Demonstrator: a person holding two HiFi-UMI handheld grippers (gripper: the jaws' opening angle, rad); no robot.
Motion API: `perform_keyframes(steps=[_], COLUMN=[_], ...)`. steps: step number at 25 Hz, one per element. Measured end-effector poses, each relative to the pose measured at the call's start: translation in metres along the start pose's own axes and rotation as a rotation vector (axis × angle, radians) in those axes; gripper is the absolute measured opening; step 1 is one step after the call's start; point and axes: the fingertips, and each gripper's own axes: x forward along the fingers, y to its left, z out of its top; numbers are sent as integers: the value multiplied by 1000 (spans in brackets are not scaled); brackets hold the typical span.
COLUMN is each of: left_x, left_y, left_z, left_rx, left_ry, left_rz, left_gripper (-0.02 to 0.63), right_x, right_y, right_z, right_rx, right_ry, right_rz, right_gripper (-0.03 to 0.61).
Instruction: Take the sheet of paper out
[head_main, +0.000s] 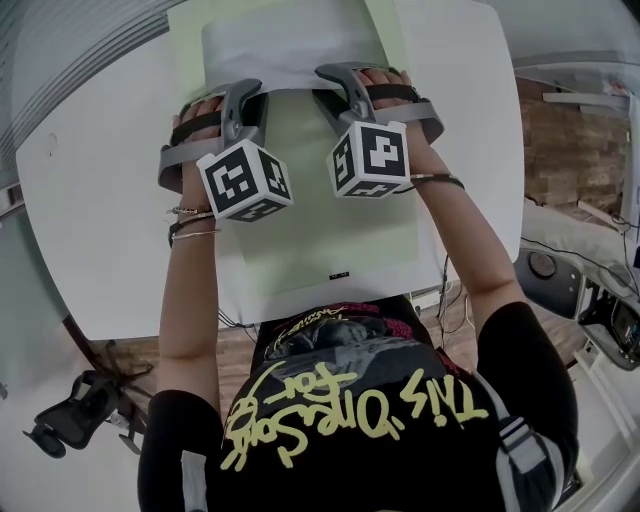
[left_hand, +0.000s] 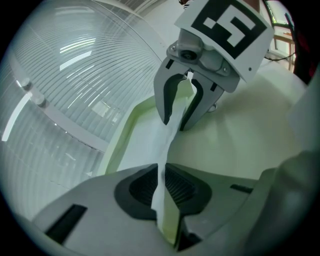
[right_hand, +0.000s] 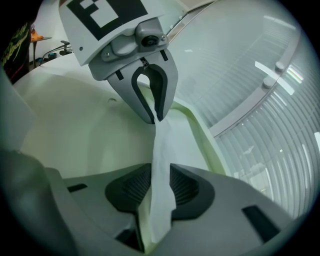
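A white sheet of paper (head_main: 285, 50) sticks out of the far end of a pale green folder (head_main: 300, 200) that lies flat on the white table (head_main: 90, 220). Both grippers reach side by side to the sheet's near edge. My left gripper (left_hand: 161, 182) has its pads pressed together on the paper (left_hand: 167, 145), with a strip of the green folder pinched beside it. My right gripper (right_hand: 160, 185) stands open, its pads a little apart, and the paper (right_hand: 162, 150) runs through the gap. Each gripper view also shows the other gripper (left_hand: 177, 122) (right_hand: 155, 117) on the same edge.
The folder's raised green rim (right_hand: 197, 125) borders the sheet. Ribbed translucent panels (left_hand: 75, 75) rise just beyond the table's far edge. An office chair base (head_main: 70, 420) stands on the floor at lower left, and cables and equipment (head_main: 590, 300) sit to the right of the table.
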Motion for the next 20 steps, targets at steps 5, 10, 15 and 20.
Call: perform_keyframes(steps=[5,10,15,20], left_x=[0,-3,-2,-9], left_y=[1,-2,-1,1], left_z=[-1,0,-3,1], left_rx=[-7,-1,5,-1], left_ry=[-4,-1,-3,-12], left_rz=[7,8,18,39], left_gripper=[38,32,21,17], right_x=[1,-1,1,-7], right_y=[-5,-3,-4,-7], right_z=[0,-2,0,3], right_rx=[-4,-36,-34,-38], right_ry=[1,10,5,0], right_rz=[-22,-30,-43,-59], right_gripper=[62,26,18,14])
